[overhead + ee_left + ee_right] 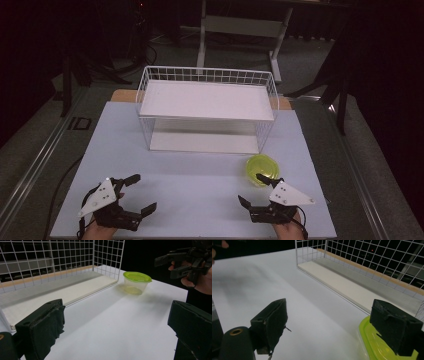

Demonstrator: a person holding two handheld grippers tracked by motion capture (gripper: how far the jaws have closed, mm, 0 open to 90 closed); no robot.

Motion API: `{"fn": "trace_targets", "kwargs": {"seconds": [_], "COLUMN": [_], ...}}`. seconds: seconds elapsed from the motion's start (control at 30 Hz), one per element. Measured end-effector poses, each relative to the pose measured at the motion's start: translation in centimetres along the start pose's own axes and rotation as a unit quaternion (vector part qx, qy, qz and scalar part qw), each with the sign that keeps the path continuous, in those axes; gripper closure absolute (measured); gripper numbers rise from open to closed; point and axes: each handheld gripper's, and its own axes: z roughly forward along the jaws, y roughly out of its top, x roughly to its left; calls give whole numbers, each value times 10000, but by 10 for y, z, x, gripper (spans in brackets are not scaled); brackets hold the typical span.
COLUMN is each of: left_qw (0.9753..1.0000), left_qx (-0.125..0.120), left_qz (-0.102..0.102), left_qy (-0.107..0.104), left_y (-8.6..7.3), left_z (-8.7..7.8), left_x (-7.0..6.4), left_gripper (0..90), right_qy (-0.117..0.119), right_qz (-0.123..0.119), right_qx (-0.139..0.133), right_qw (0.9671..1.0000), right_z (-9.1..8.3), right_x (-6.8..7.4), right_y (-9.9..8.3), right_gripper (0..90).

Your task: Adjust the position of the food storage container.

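Note:
A small clear container with a lime-green lid (262,169) stands on the white table (200,170) just in front of the rack's right corner; it also appears as the container (136,282) and as the lid (377,345). My right gripper (252,190) is open near the table's front right, with the lid right beside its far jaw. My left gripper (141,193) is open at the front left with nothing between its jaws. In the left gripper view the right gripper (175,263) is held by a hand at upper right.
A white wire rack (207,107) with two white shelves stands at the table's back middle; it shows as the rack (50,270) and the rack (367,270). Dark floor and a desk frame (240,30) lie beyond the table.

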Motion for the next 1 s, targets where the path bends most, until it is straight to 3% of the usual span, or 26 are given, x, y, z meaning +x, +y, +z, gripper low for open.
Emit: {"fn": "trace_targets", "kwargs": {"seconds": [0.17,0.37,0.57,0.7,0.93,1.0], "left_qw": [10000,10000,10000,10000,10000,10000], "left_qx": [22,47,25,51,43,43], "left_qz": [2,-2,-38,-34,-40,-42], "left_qy": [-24,-59,-33,-31,-37,-31], "left_y": [-1,-2,-3,-3,-3,-3], "left_z": [1,3,3,4,5,4], "left_x": [0,-1,-1,-1,-1,-1], "left_gripper": [17,17,17,17,18,17], "right_qy": [58,370,527,529,331,269], "right_qz": [-53,93,-31,-22,-96,-83], "right_qx": [-25,-193,-295,-320,-604,-576], "right_qw": [10000,9991,9982,9981,9976,9979], "right_z": [1,-1,-2,-3,-9,-8], "right_x": [4,12,18,12,-2,-9], "right_y": [2,10,20,32,48,51], "right_gripper": [130,121,118,122,130,124]}}
